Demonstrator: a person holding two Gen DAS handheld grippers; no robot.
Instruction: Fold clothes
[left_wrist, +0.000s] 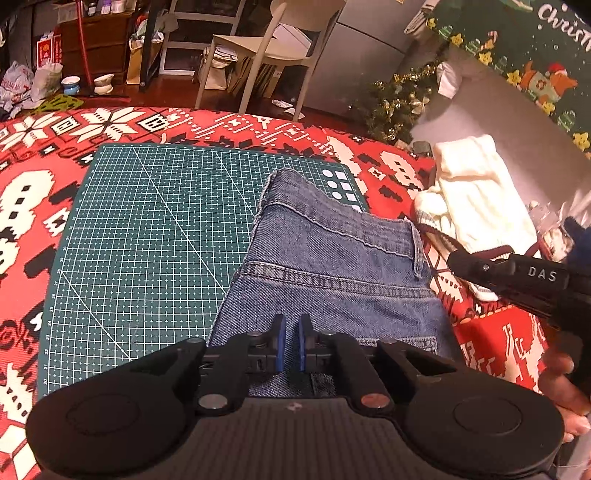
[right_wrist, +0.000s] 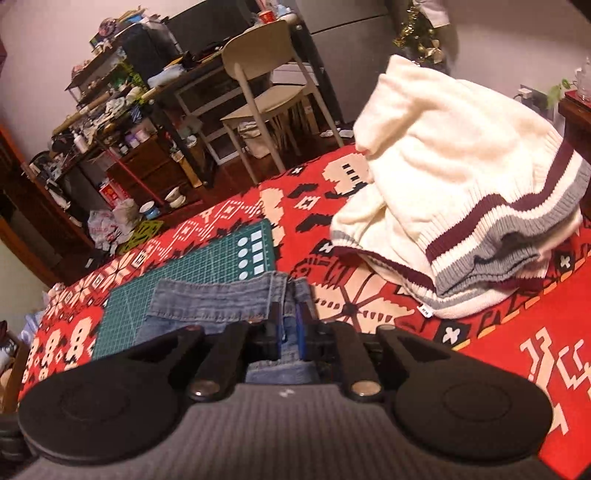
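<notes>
Jeans (left_wrist: 332, 266) lay folded on the green mat (left_wrist: 155, 236); the sweater (right_wrist: 454, 177) beside it remained. Both tongs (left_wrist: 291, 341) (right_wrist: 286, 328) were nearly together, gripping nothing visible.

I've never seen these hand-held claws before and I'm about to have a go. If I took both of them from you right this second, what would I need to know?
Left gripper: jaws nearly closed over the near end of the jeans; whether it pinches denim, I cannot tell.
Right gripper: jaws narrow, at the jeans' right edge; grip also unclear.
Jeans: already folded into a compact stack, mostly on the green cutting mat, right side over the red blanket.
White sweater: crumpled heap on the blanket to the right, untouched.
Done: jeans look partly folded.
Left: finish the jeans, then likely the sweater.
</notes>
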